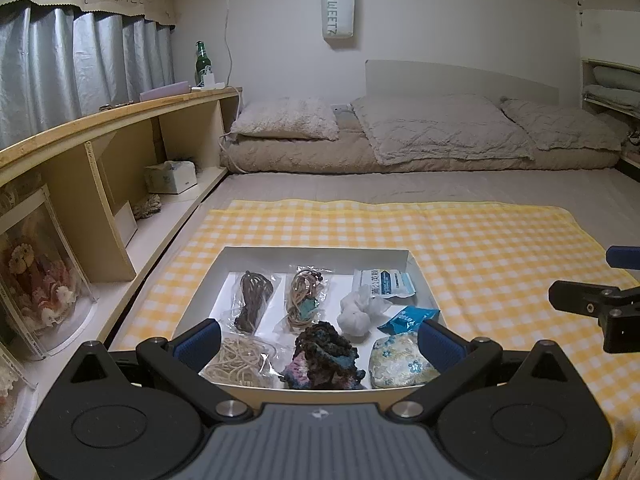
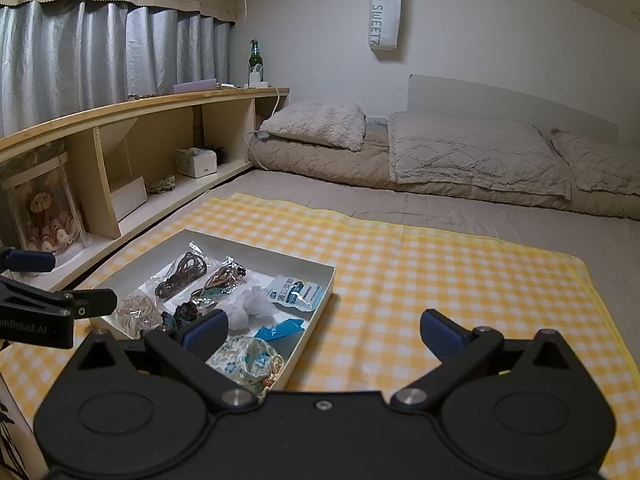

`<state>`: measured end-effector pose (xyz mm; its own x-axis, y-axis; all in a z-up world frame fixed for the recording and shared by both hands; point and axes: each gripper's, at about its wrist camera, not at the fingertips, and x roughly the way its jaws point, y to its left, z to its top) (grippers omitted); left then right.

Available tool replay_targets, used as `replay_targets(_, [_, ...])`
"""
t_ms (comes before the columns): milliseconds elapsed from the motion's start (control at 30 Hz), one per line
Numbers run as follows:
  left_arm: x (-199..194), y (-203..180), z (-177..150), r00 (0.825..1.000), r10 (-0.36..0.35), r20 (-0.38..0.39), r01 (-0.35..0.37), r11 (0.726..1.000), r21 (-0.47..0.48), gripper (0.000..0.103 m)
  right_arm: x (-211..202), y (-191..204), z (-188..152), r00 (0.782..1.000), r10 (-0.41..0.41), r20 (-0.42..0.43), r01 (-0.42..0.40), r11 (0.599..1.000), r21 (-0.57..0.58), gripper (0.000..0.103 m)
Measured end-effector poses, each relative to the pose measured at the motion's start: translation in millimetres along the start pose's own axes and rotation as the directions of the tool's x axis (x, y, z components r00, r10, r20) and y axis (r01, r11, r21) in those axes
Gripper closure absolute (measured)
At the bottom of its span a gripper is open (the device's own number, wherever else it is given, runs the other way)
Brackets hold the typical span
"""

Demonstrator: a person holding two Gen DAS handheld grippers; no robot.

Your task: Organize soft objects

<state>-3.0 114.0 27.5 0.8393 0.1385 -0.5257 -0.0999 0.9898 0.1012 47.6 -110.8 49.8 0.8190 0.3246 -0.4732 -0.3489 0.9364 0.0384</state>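
Currently both tongs, left (image 1: 320, 338) and right (image 2: 324, 330), gape above the white tray (image 1: 316, 254).

I've got open yellow checked cloth (image 2: 420, 264) to the right of the white box (image 2: 320, 304), nothing on it, easy passage there. The box itself is packed: bagged cords, a crochet piece (image 1: 324, 356) and a floral pouch (image 2: 248, 364) crowd the near wall. On the left the wooden shelf unit (image 1: 116, 184) hems me in. Ahead, bare mattress runs to the pillows (image 1: 440, 128).
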Motion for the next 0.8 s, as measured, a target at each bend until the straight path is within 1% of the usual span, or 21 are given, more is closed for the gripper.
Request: replay_targets(800, [-1.6, 0.8, -2.4, 1.0, -0.006, -0.002, 0.006, 1.0, -0.013, 0.0, 1.0, -0.5, -1.5, 1.0, -0.005, -0.009, 0.005, 1.0, 0.006, 0.0])
